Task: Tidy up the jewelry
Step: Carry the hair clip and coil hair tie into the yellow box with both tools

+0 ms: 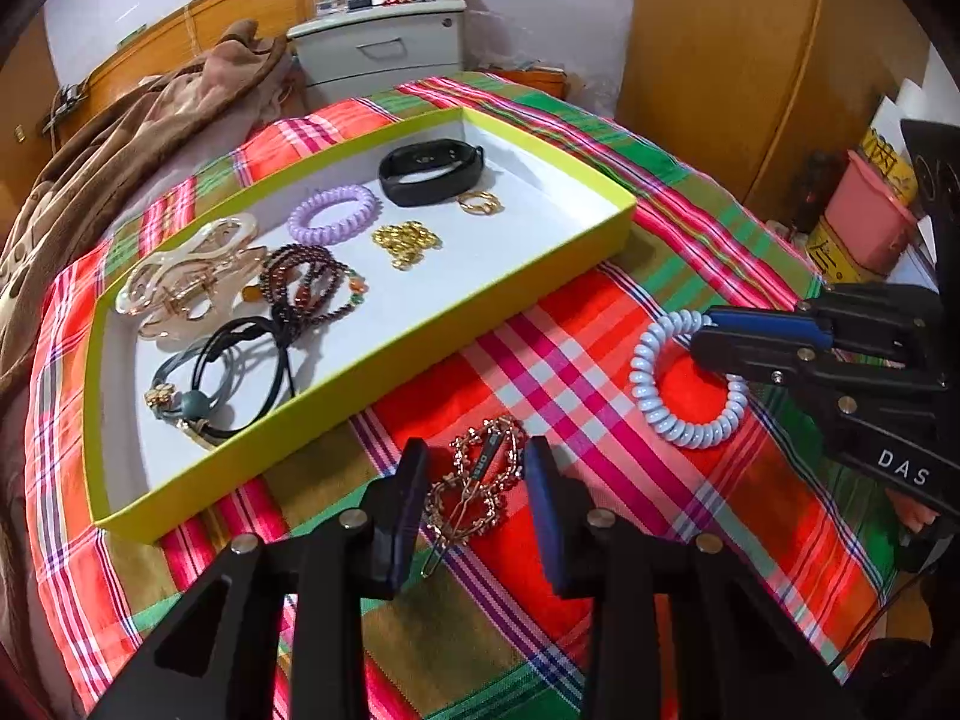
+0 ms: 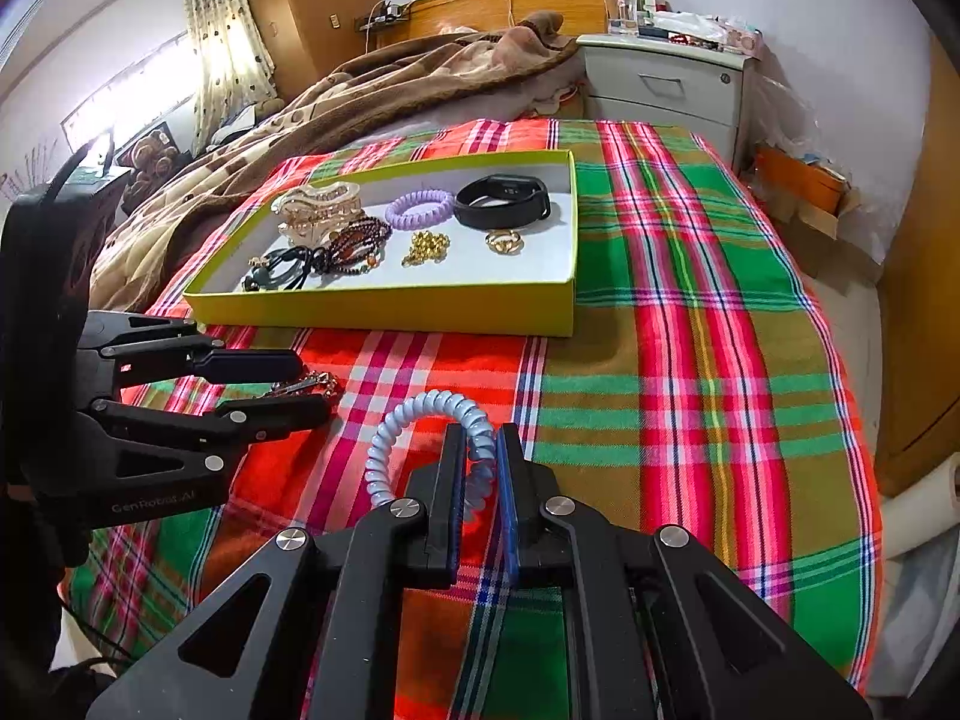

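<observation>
A yellow-green tray [image 1: 540, 273] [image 2: 384, 309] lies on a plaid cloth and holds a hair claw [image 1: 186, 279], dark bead bracelets [image 1: 306, 288], hair ties [image 1: 234, 372], a purple coil tie [image 1: 333, 213], gold beads [image 1: 405, 243], a gold ring [image 1: 480, 202] and a black band [image 1: 432, 171]. My left gripper [image 1: 474, 510] [image 2: 300, 387] is open with its fingers on either side of a gold heart-shaped hair clip [image 1: 474, 486] on the cloth. My right gripper [image 2: 480, 480] [image 1: 699, 333] is shut on a pale blue coil hair tie [image 1: 684, 384] [image 2: 420, 420].
A brown blanket [image 2: 360, 90] is piled behind the tray. A grey bedside cabinet [image 2: 666, 81] stands at the back. A wooden wardrobe [image 1: 750, 48] and a pink bin [image 1: 870, 216] are to the right. Plaid cloth [image 2: 690, 360] stretches right of the tray.
</observation>
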Demonstrator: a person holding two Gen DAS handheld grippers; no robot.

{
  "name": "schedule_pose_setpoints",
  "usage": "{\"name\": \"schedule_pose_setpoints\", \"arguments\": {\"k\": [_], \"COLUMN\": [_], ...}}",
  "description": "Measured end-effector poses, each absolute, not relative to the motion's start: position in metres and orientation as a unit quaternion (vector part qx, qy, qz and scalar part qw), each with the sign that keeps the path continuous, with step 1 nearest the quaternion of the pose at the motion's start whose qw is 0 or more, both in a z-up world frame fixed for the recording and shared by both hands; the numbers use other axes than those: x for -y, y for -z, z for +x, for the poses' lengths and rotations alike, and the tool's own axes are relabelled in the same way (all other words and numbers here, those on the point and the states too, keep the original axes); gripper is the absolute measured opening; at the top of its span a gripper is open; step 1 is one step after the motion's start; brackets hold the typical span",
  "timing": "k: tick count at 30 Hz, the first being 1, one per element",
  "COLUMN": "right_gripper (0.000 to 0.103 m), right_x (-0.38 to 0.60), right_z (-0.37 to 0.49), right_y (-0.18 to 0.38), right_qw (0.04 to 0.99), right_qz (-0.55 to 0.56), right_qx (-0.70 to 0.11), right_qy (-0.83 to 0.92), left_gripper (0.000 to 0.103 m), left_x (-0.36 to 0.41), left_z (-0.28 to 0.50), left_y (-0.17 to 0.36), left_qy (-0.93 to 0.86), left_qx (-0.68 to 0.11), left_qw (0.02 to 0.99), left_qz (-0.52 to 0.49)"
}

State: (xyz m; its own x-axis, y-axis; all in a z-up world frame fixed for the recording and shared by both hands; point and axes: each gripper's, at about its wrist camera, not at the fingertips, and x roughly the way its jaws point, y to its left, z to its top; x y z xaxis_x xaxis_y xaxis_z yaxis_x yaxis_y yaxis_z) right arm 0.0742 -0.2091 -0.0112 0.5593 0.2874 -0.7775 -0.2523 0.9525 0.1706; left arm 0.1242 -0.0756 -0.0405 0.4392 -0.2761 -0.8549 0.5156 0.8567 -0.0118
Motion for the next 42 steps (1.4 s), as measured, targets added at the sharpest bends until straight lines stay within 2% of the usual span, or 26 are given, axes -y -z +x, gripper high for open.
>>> {"name": "schedule_pose_setpoints", "arguments": {"k": [15,24,42], "right_gripper": [0.010,0.010,0.010], "right_x": [0.204,0.200,0.185], "right_z": [0.092,0.131,0.189], "right_y": [-0.021,-0.039,0.008], "right_qw": [0.900,0.906,0.877], "right_qz": [0.013,0.028,-0.003], "right_qx": [-0.409,-0.393,-0.460], "right_qy": [-0.150,-0.151,-0.136], "left_gripper": [0.034,0.034,0.035], "left_x": [0.052,0.035,0.039], "left_z": [0.131,0.155,0.201], "left_y": [-0.001,-0.021,0.027], "left_qy": [0.222,0.192,0.148], "left_qx": [-0.437,-0.422,-0.475], "left_qw": [0.867,0.885,0.867], "left_qz": [0.086,0.045,0.030]}}
